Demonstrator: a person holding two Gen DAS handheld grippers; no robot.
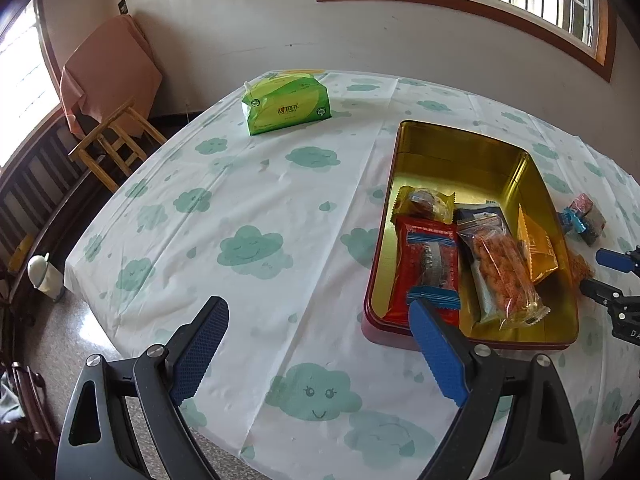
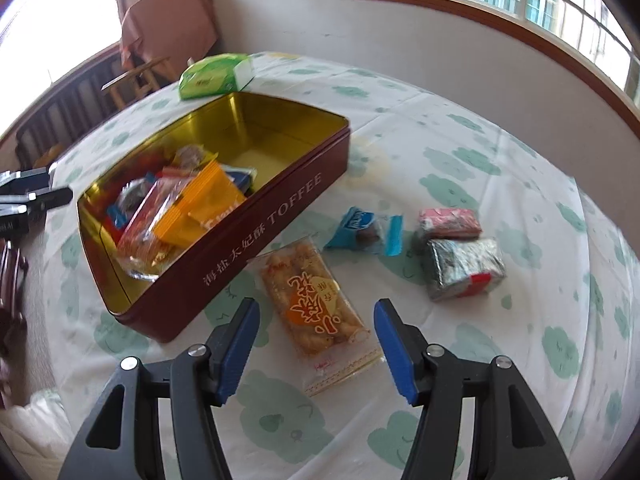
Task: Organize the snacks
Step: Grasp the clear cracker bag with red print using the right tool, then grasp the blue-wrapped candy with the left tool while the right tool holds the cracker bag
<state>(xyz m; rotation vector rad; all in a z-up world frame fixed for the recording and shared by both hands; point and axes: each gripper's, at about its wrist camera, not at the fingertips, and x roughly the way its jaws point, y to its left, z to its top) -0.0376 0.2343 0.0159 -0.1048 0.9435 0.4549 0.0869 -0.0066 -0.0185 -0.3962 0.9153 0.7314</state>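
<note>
My left gripper (image 1: 316, 344) hangs over the table (image 1: 256, 184) with its jaws spread wide and nothing between them; its right fingertip sits just in front of the near wall of the toffee tin (image 1: 472, 342). The tin lies open, with several wrapped snacks piled at its near end, among them a red packet (image 1: 428, 256) and an orange sachet (image 1: 538, 246).

My right gripper (image 2: 316, 344) is also spread apart, straddling a clear fried-snack packet (image 2: 316, 308) that lies flat on the cloth just beside the tin's long side. Farther out lie a blue-wrapped sweet (image 2: 366, 230), a pink block (image 2: 448, 222) and a dark foil block (image 2: 464, 268) touching it. A green tissue pack (image 1: 286, 104) sits near the table's far edge.
</note>
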